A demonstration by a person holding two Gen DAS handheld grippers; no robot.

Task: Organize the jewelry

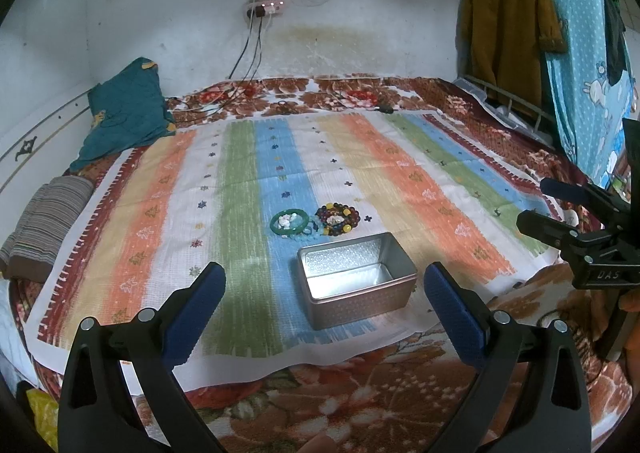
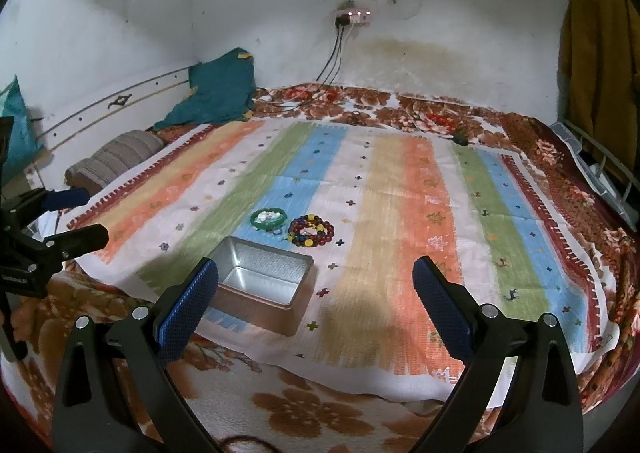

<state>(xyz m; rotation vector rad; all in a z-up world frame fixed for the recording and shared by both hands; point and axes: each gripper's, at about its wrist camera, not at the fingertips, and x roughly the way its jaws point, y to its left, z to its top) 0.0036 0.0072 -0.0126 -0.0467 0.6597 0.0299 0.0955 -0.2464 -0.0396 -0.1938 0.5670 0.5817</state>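
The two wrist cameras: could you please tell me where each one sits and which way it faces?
Left wrist: sits behind the open left gripper, facing across the bed toward the wall; the right gripper shows at its right edge.
Right wrist: sits behind the open right gripper, same heading; the left gripper shows at its left edge.
Shared: the metal tin, green bangle, beaded bracelet and striped cloth.

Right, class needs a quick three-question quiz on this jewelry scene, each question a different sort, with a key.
1. True or false: the metal tin already holds jewelry.
2. Multiple choice: the green bangle lies (A) inside the tin, (B) on the striped cloth beyond the tin, (C) in the left gripper.
3. Fill in: the right gripper is ___.

Key: 1 false; 2 B; 3 open. The beaded bracelets lie beside the bangle.
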